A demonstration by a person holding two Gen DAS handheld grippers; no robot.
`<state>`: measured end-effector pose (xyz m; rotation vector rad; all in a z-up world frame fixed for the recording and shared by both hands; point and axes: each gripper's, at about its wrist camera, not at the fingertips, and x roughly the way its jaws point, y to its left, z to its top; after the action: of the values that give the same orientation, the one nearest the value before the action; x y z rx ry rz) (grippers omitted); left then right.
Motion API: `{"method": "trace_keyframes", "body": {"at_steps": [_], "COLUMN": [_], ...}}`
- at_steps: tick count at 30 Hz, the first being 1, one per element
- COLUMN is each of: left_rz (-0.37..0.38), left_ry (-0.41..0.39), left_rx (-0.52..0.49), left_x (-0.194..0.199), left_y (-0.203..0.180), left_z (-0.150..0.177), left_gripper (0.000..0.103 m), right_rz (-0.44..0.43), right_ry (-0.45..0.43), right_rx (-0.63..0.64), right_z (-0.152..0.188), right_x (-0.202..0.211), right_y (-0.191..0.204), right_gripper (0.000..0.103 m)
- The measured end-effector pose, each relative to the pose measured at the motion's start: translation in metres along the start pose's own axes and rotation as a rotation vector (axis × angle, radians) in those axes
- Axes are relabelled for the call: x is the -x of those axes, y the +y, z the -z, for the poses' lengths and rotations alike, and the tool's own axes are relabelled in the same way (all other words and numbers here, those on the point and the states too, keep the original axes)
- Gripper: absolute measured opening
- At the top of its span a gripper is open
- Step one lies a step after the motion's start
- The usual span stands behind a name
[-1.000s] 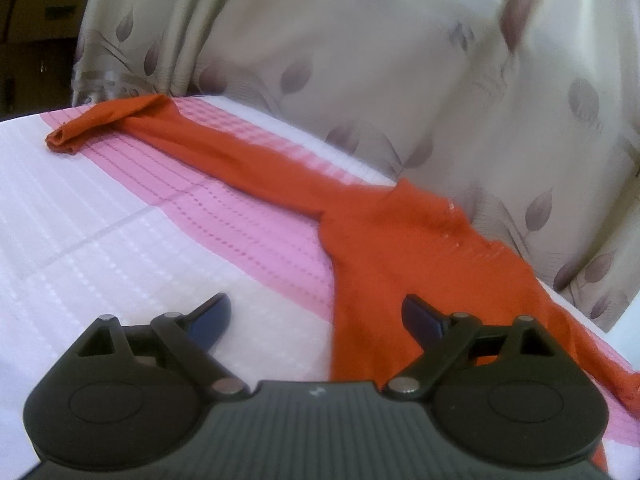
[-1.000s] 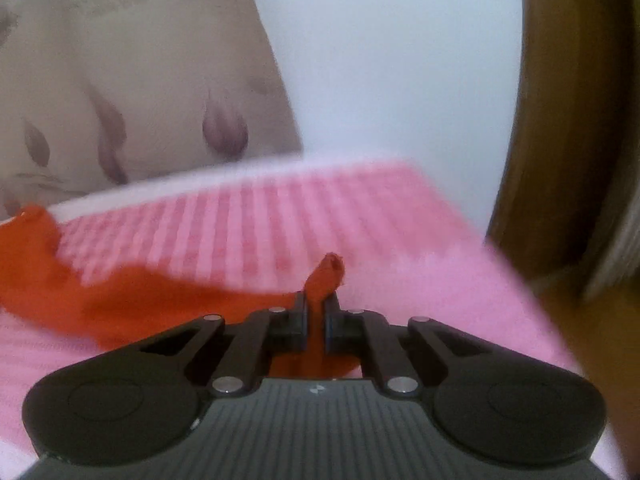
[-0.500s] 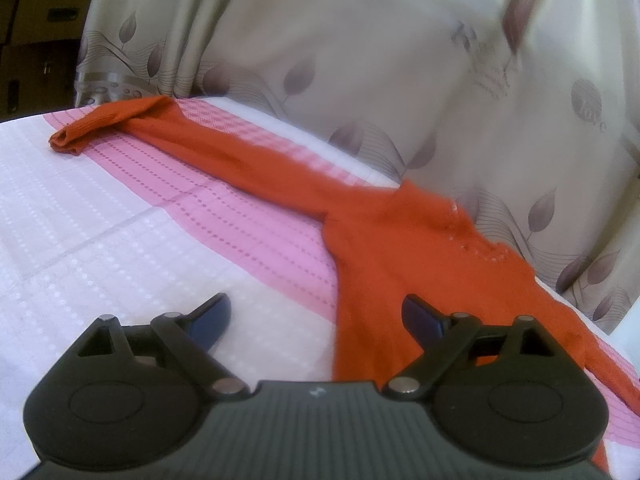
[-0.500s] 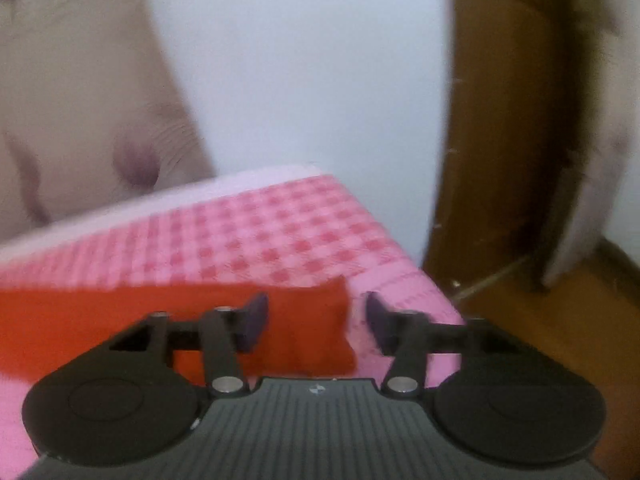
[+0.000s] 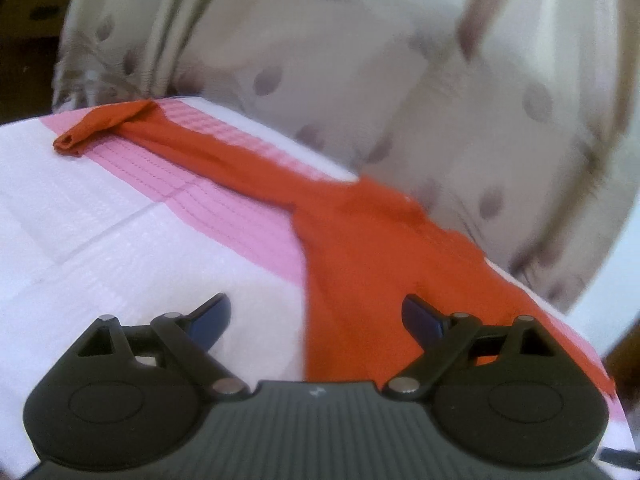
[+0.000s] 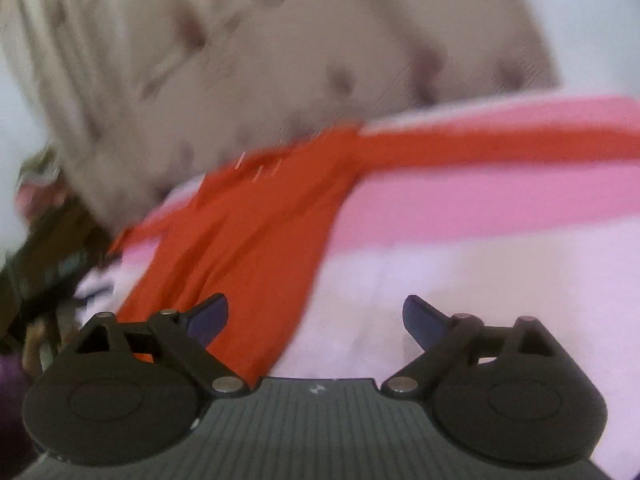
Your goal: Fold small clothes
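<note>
Orange long-sleeved top lies spread flat on a bed cover of white and pink bands, its sleeves stretched in one long line along the far edge of the bed, just in front of a beige curtain printed with dull mauve leaf shapes. In the left wrist view one sleeve runs away to the upper left and ends in a rolled, crumpled cuff, while the body hangs toward the camera. The fabric looks thin, smooth and matte; the cover has a fine ribbed or dotted weave. In the right wrist view, which is badly blurred, the same top has its other sleeve running off to the right along the pink band. The left gripper is spread wide with nothing between its blue-tipped fingers, hovering over the top's left edge. The right gripper is likewise spread wide and holds nothing. No writing can be read anywhere.
</note>
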<state>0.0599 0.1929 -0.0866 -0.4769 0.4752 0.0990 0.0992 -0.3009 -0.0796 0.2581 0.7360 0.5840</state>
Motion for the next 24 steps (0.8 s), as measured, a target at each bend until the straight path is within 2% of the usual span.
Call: {"method": "trace_keyframes", "body": {"at_steps": [3, 6, 9, 11, 13, 16, 18, 19, 20, 22, 24], "left_rz": [0.016, 0.060, 0.106, 0.123, 0.149, 0.133, 0.146, 0.138, 0.125, 0.113, 0.131], "left_ry": [0.068, 0.143, 0.222, 0.264, 0.262, 0.267, 0.282, 0.283, 0.284, 0.279, 0.276], "left_rx": [-0.026, 0.004, 0.023, 0.036, 0.016, -0.068, -0.131, -0.167, -0.194, -0.190, -0.129], "left_x": [0.019, 0.034, 0.041, 0.042, 0.045, 0.048, 0.050, 0.052, 0.051, 0.049, 0.047], "left_y": [0.003, 0.013, 0.018, 0.019, 0.015, -0.002, -0.013, -0.017, -0.021, -0.020, -0.013], "left_z": [0.004, 0.009, 0.018, 0.026, 0.034, 0.045, 0.052, 0.056, 0.058, 0.059, 0.056], "left_gripper": [0.093, 0.093, 0.093, 0.093, 0.092, 0.091, 0.070, 0.050, 0.035, 0.029, 0.029], "right_rz": [-0.023, 0.003, -0.003, 0.021, -0.012, -0.022, -0.053, -0.067, -0.078, -0.096, -0.081], "right_ry": [0.046, 0.035, 0.030, 0.041, 0.080, 0.064, 0.043, 0.032, 0.022, 0.010, 0.006], "right_rx": [-0.003, 0.014, 0.035, 0.062, 0.014, -0.029, -0.123, -0.161, -0.189, -0.229, -0.220], "right_z": [0.013, 0.021, 0.024, 0.022, 0.024, 0.031, 0.033, 0.034, 0.034, 0.037, 0.039], "right_x": [-0.006, -0.010, -0.015, -0.014, -0.019, -0.020, -0.016, -0.013, -0.011, -0.007, -0.004], "right_y": [0.022, 0.040, 0.048, 0.057, 0.058, 0.058, 0.048, 0.044, 0.041, 0.036, 0.035], "right_gripper": [0.092, 0.092, 0.080, 0.059, 0.014, 0.014, 0.014, 0.014, 0.014, 0.014, 0.014]}}
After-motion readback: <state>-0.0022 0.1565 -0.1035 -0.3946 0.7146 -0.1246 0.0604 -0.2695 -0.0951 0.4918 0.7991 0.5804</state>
